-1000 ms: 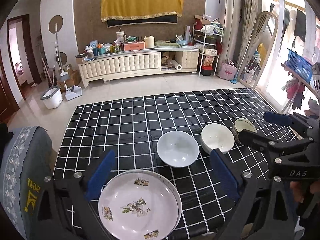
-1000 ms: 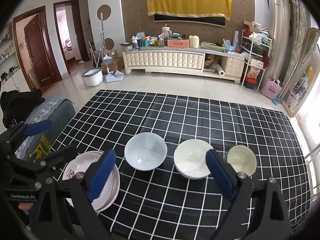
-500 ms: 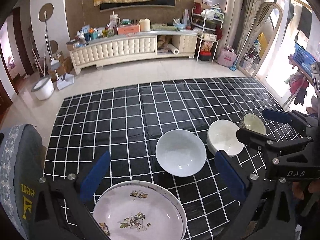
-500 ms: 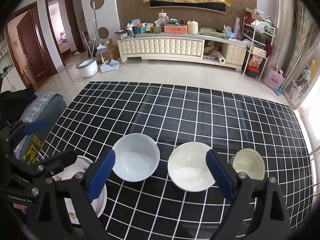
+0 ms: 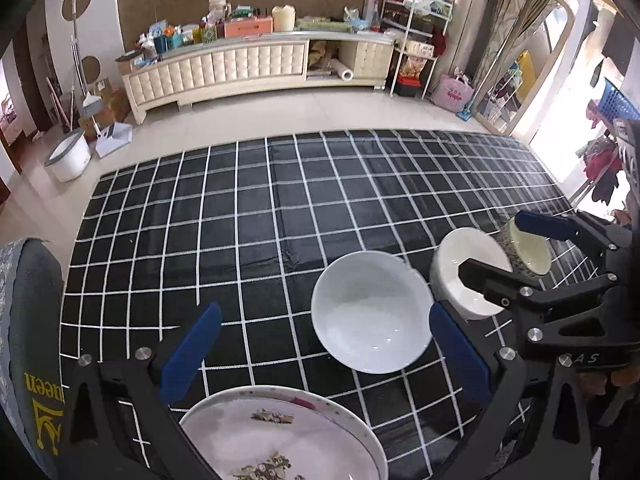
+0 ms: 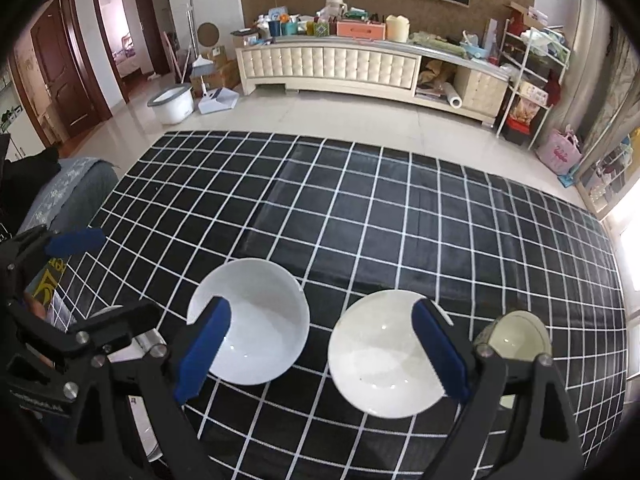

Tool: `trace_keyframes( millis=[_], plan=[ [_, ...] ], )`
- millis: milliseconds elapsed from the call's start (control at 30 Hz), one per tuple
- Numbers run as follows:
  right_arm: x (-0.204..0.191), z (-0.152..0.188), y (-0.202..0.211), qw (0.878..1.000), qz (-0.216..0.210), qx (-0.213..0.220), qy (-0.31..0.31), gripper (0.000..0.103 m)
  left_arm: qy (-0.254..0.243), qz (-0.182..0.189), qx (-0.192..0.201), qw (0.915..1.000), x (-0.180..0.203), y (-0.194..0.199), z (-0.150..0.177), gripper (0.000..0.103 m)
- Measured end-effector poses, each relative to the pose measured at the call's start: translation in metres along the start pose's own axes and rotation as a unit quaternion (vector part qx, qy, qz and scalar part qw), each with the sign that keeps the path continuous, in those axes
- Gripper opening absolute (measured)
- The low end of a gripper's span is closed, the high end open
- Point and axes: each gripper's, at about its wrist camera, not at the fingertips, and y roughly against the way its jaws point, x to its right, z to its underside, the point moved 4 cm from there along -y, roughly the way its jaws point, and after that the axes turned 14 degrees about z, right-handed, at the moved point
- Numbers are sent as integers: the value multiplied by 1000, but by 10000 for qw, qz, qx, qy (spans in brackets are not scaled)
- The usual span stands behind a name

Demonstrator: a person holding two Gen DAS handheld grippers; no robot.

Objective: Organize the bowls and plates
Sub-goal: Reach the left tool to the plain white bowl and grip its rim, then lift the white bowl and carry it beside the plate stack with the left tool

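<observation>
Three bowls are sitting in a row on the checked worktop (image 6: 360, 208), and nothing is being held yet, so the opening approach is judged to be in hand. The right claw (image 6: 320, 348) is being held with its blue fingers wide apart above the row: the middle bowl (image 6: 384, 352) is lying between them, toward the right-hand finger, the big white bowl (image 6: 248, 320) is being overlapped by the left-hand finger, and the small greenish bowl (image 6: 516, 336) is sitting just outside the right-hand finger. The left claw (image 5: 324, 352) is likewise being held open and empty, with the patterned plate (image 5: 280, 436) lying beneath it and the big white bowl (image 5: 370, 312) ahead, just inside its right-hand finger.

A bowl is probably being singled out for nesting into a larger one. The next move is being judged to call for the right claw to be lowered over one rim wall and closed on it, with the neighbouring bowls left undisturbed, since they are sitting near one another.

Much is being hidden. The plate is being cut off at the bottom of the left view, and whether a second plate is lying under it cannot be told. From the right view the plate is being almost wholly covered by the left claw's frame. The small bowl's near side is being masked by the right claw's arm.
</observation>
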Motion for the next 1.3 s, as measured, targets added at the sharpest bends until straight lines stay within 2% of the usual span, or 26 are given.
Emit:
trace_keyframes(
  millis=[200,300,367,433,533,667,733,800,867,933,1033,1233,1300],
  plan=[
    [-5,2,-25,9997,-172,-166,95,93,140,20,-159,9998,-16,-22,5,103],
    [-9,2,-35,9992,-287,-251,148,85,179,-12,-190,9997,-21,-30,7,103],
    [-12,3,-43,9989,-280,-319,187,71,234,102,-253,9994,-23,-37,9,96],
    [-14,6,-50,9981,-342,-462,217,58,288,179,-390,9987,-25,-44,12,81],
    [-17,9,-57,9974,-365,-536,304,56,447,287,-536,9971,-30,-53,17,65],
    [-22,12,-60,9968,-478,-491,416,51,633,405,-640,9951,-37,-59,23,53],
    [-24,13,-63,9964,-503,-493,462,47,635,368,-702,9948,-37,-63,24,32],
    [-26,13,-65,9962,-517,-507,486,44,672,304,-795,9941,-39,-66,26,24],
    [-26,14,-69,9959,-555,-524,487,37,686,301,-789,9941,-39,-68,27,24],
    [-27,16,-72,9955,-592,-575,476,36,645,331,-777,9943,-37,-68,28,18],
    [-27,20,-77,9948,-619,-661,462,31,595,325,-841,9941,-32,-72,30,17],
    [-23,28,-84,9943,-613,-818,298,14,585,406,-1018,9923,-29,-80,34,14],
    [-21,27,-84,9945,-581,-851,205,13,546,409,-1074,9919,-27,-83,34,12]
  ],
)
